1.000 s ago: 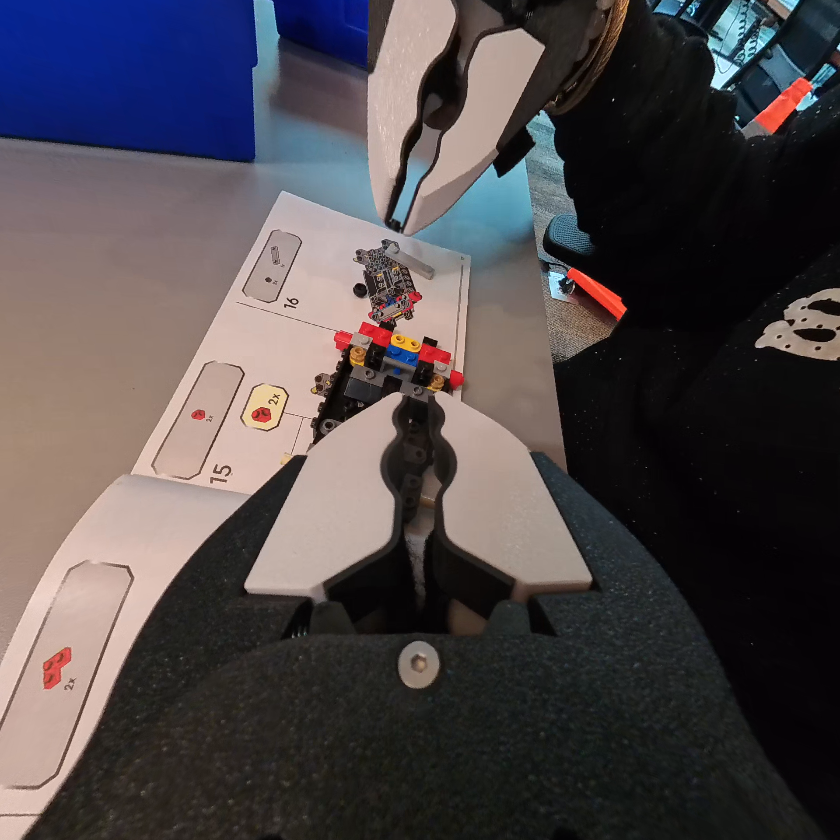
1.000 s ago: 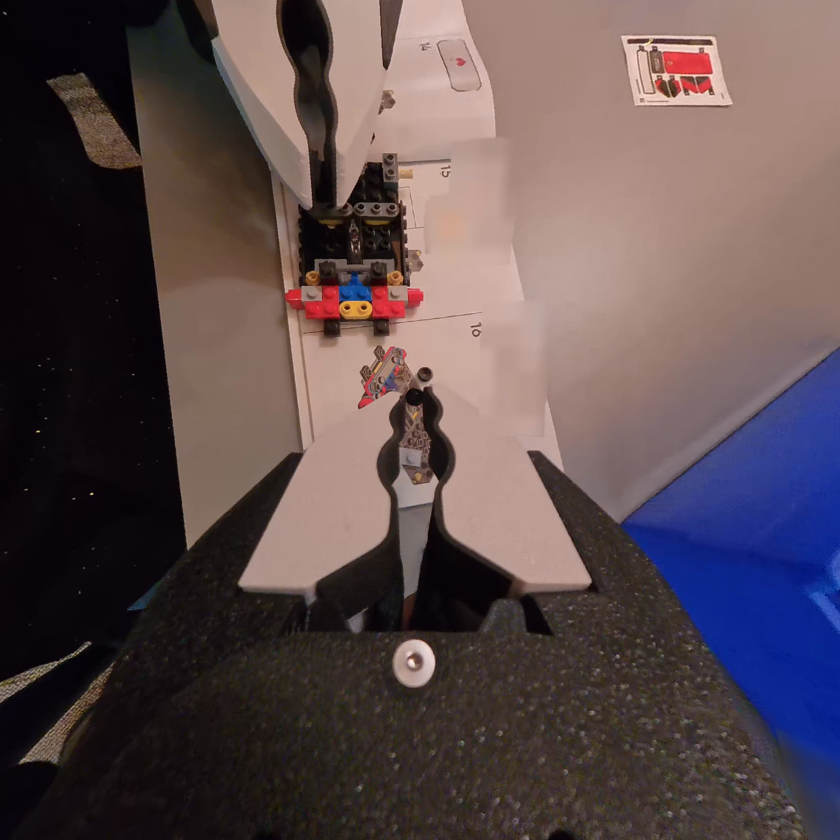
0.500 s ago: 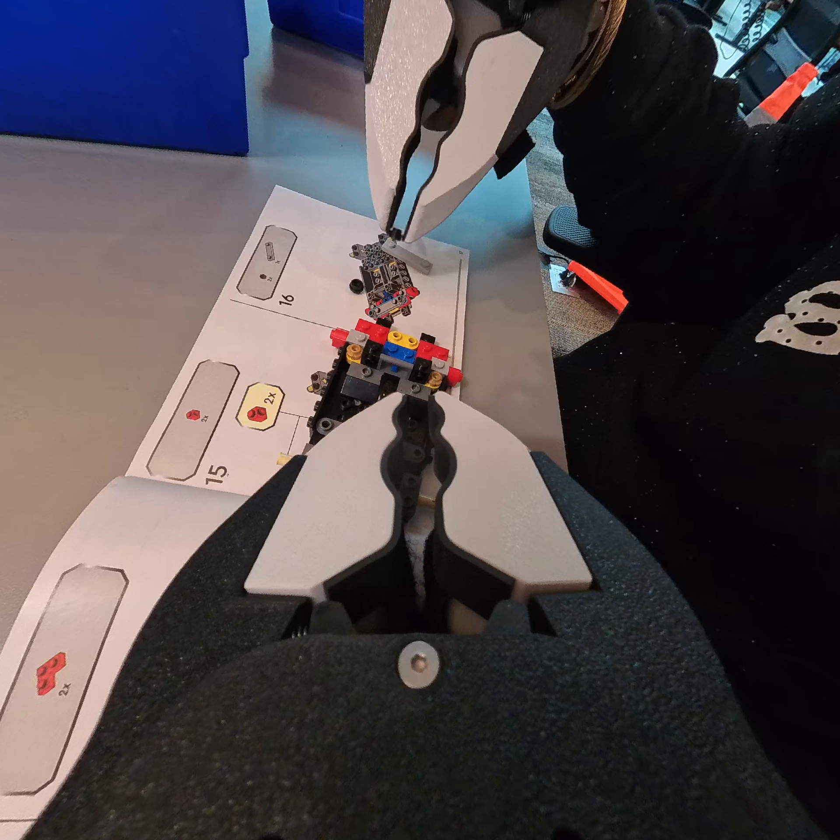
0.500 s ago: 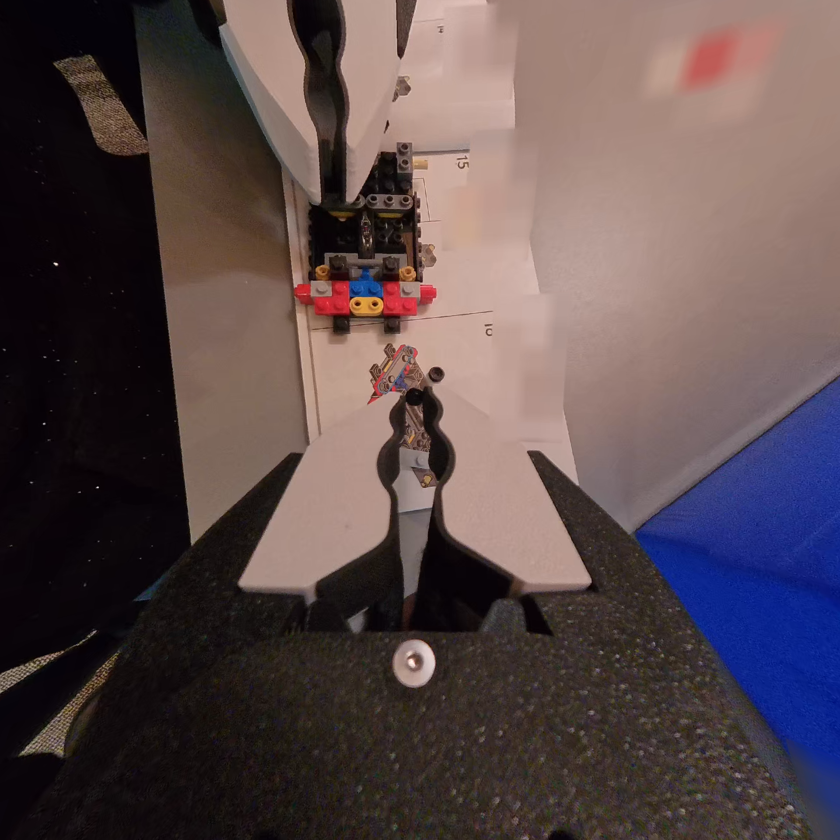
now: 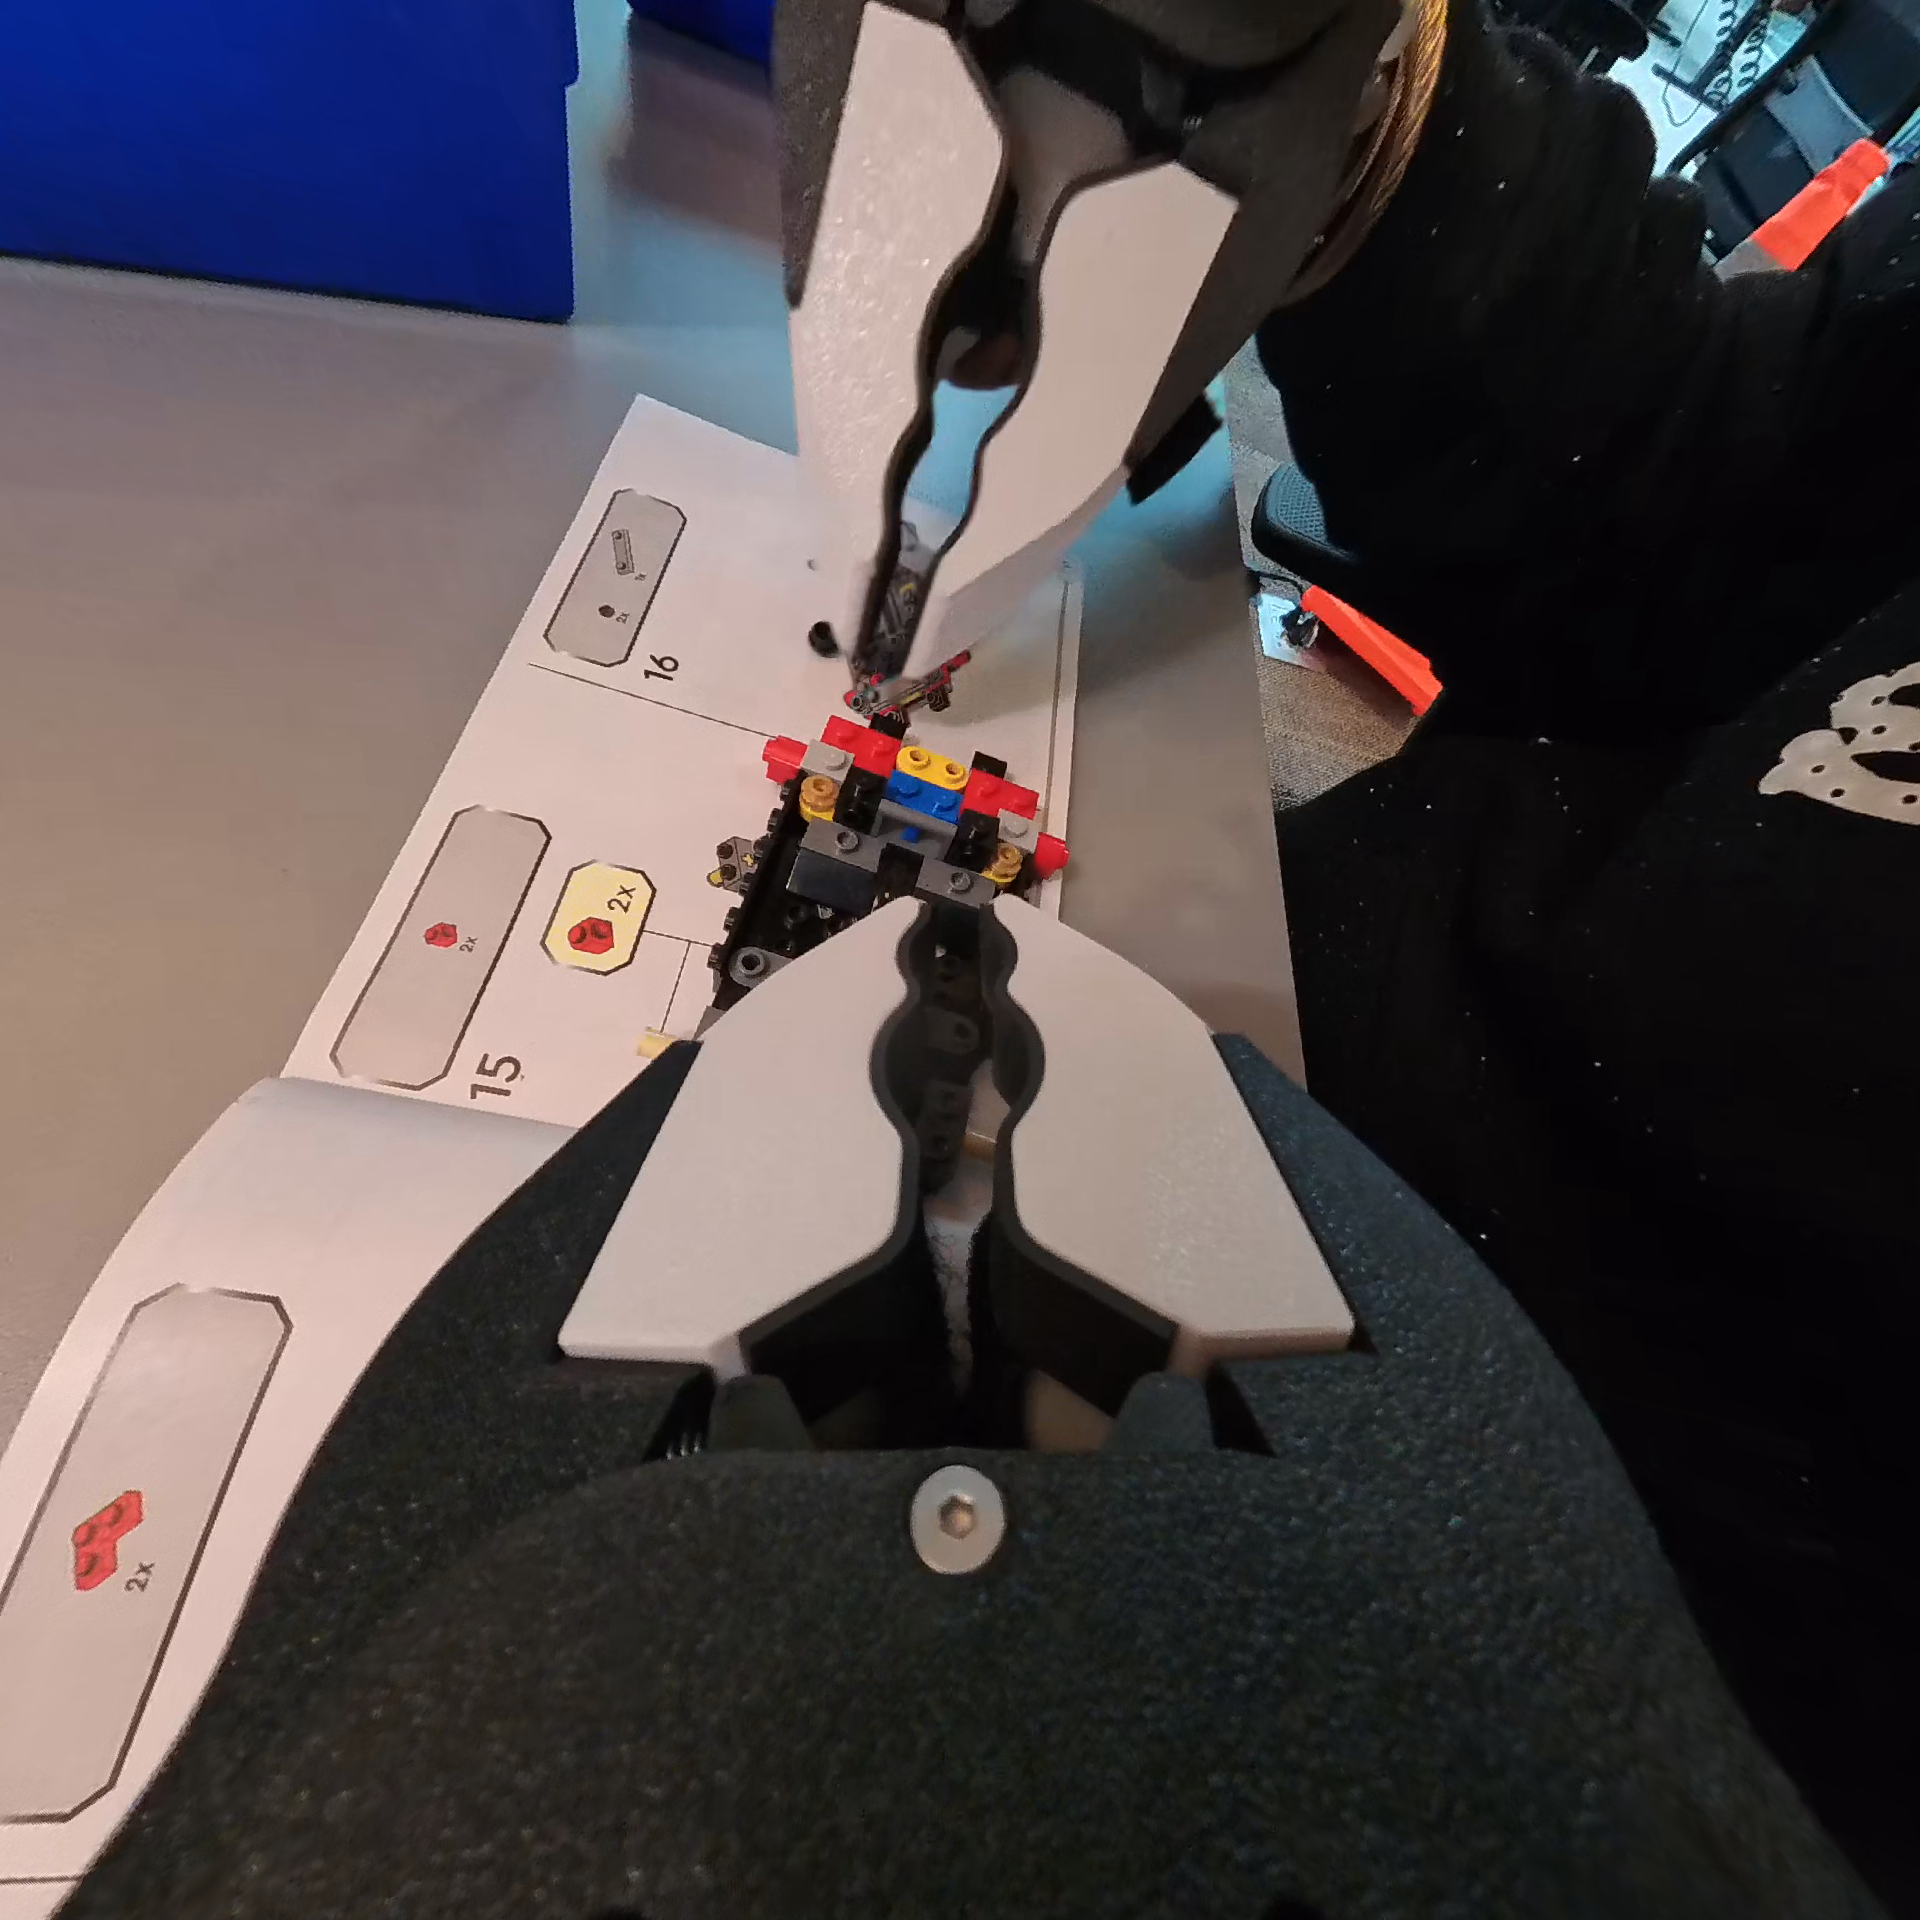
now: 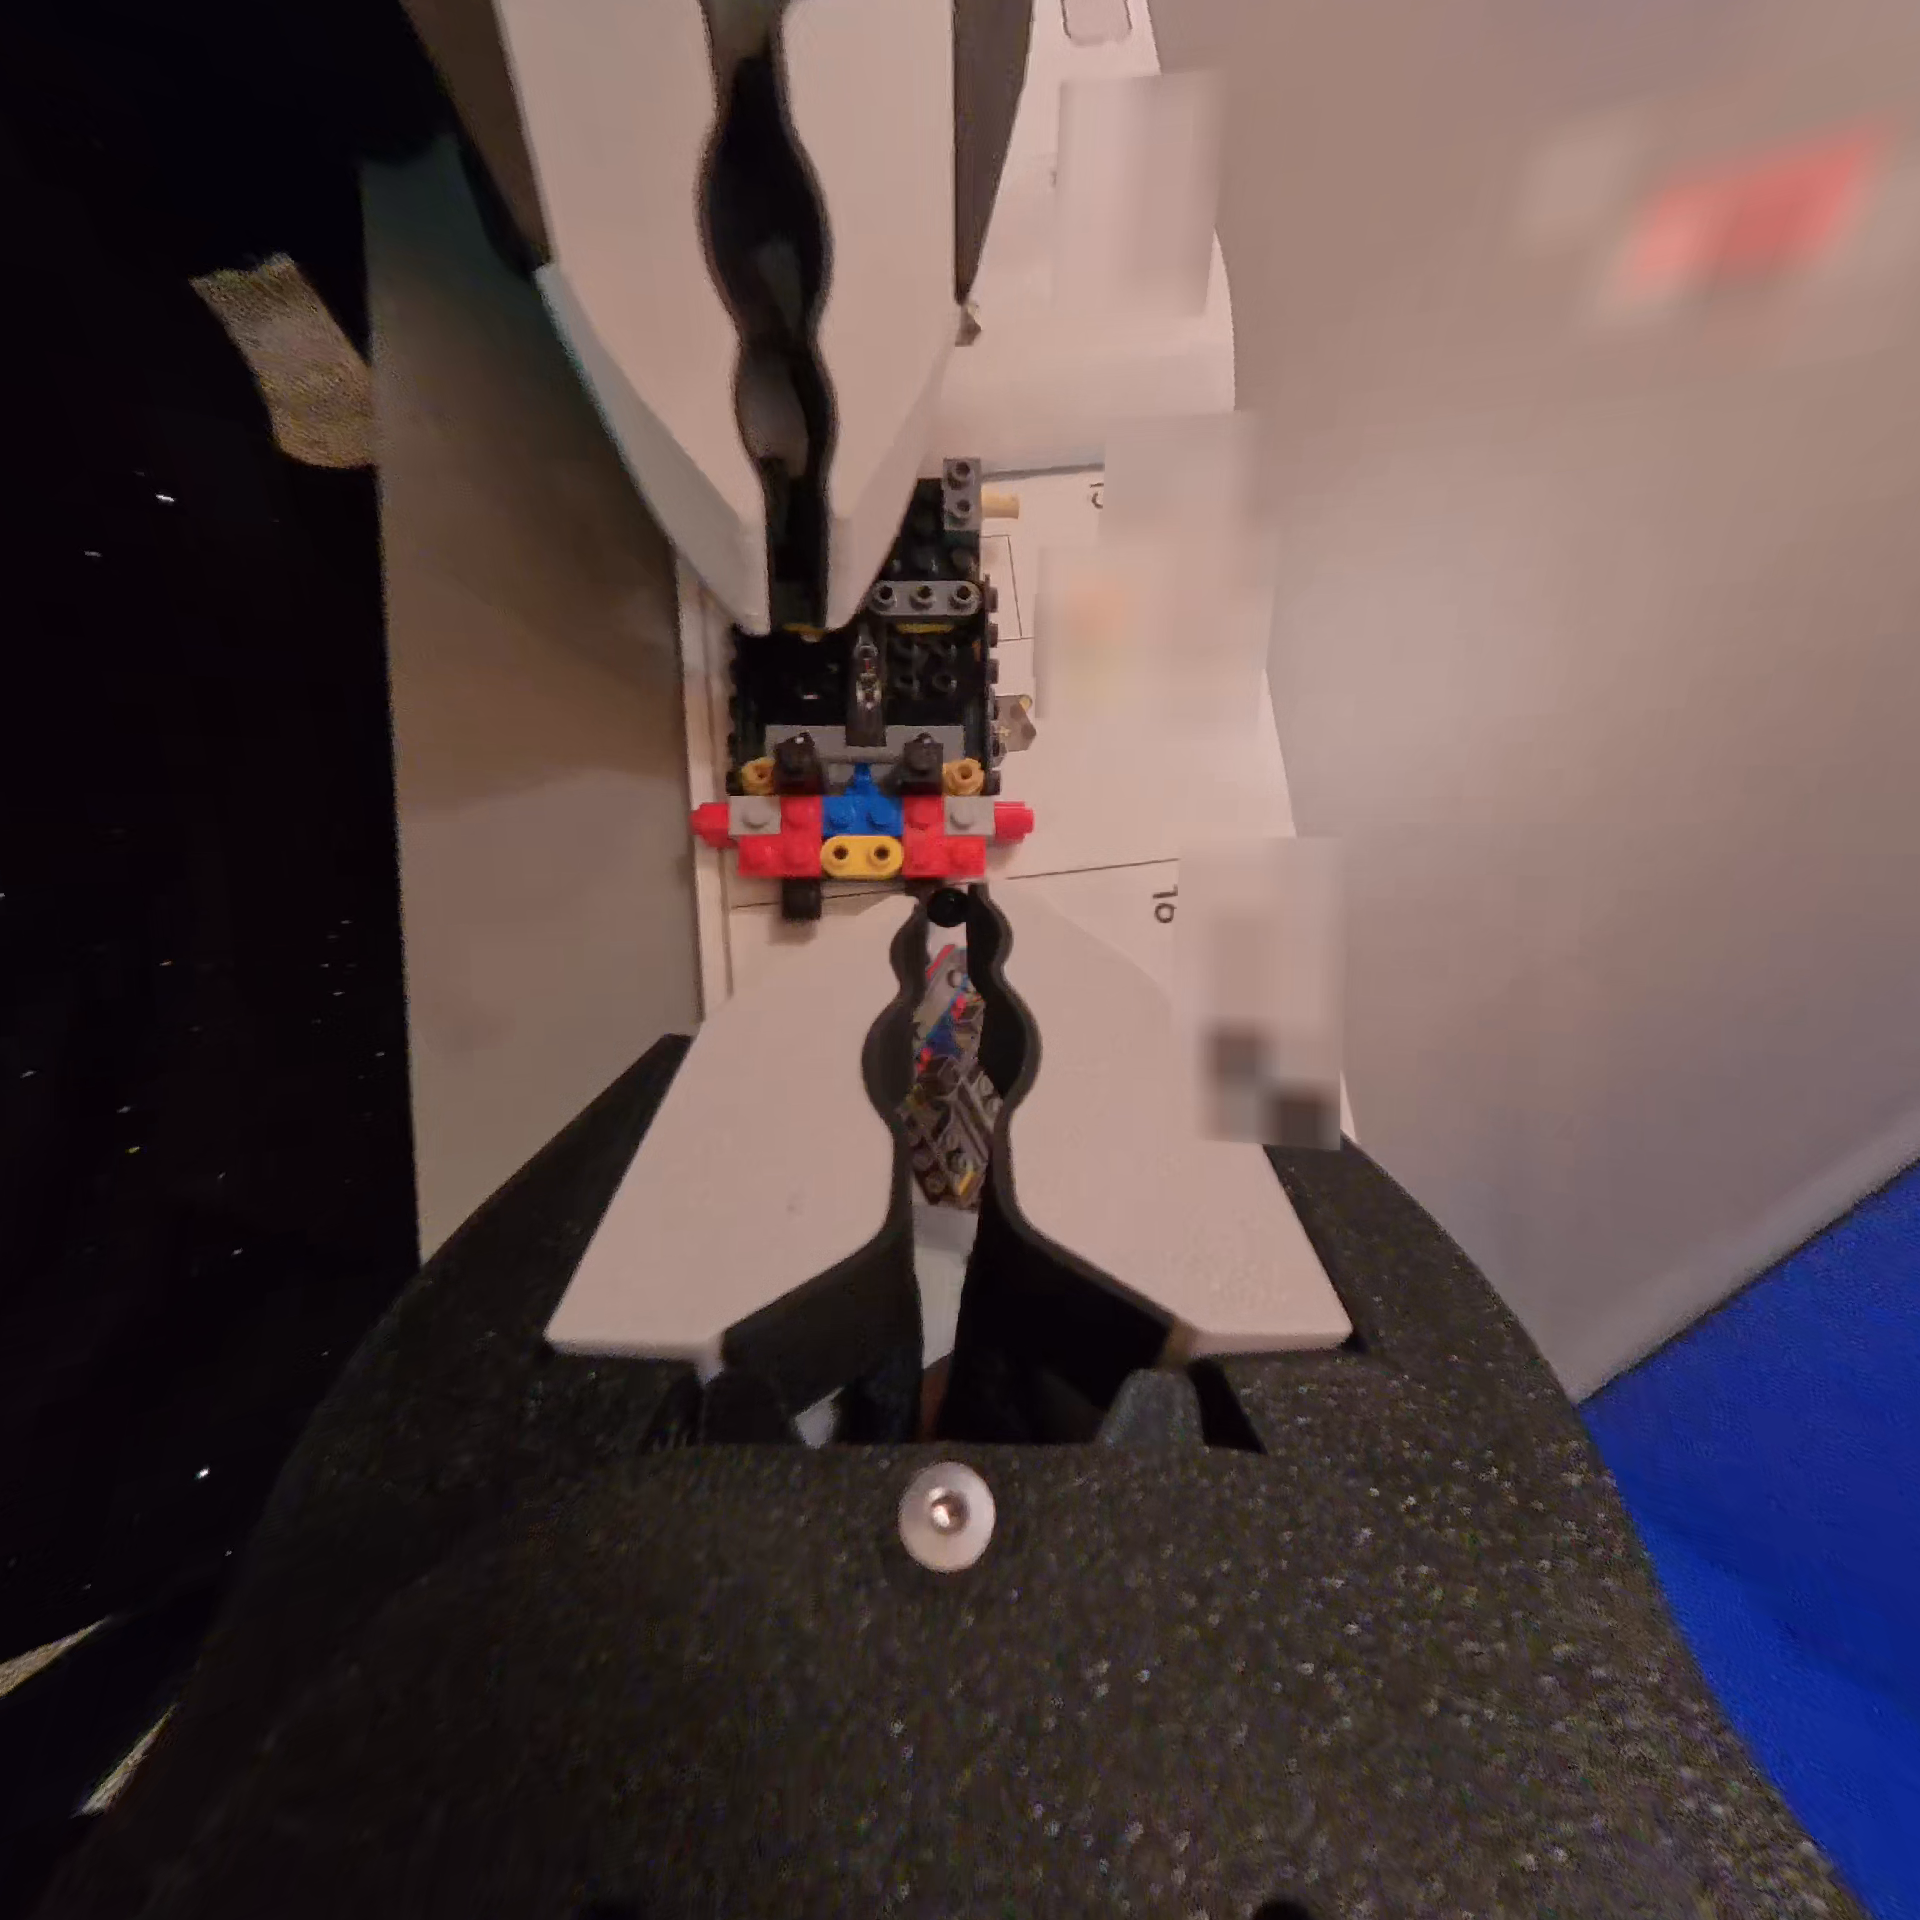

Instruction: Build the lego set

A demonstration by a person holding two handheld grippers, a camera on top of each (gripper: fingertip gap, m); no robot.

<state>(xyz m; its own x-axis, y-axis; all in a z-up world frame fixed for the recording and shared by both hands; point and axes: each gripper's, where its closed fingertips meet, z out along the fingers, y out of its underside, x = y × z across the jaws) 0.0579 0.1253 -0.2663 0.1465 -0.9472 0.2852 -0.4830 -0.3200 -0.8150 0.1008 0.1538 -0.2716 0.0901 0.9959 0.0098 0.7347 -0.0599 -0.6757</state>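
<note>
The left gripper (image 5: 951, 914) is clamping the light, fragile lego model (image 5: 894, 821) by its black rear while the right gripper (image 6: 951, 914), just beyond its red front, is pinching a small black piece (image 6: 948, 906).

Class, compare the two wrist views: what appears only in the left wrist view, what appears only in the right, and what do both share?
Only the left wrist view shows the orange object beyond the table edge and the red-brick pictures on the booklet. Only the right wrist view shows the blurred red-and-white sheet on the table. Both show the lego model held by the left gripper, the instruction booklet, the right gripper and a blue bin.
</note>
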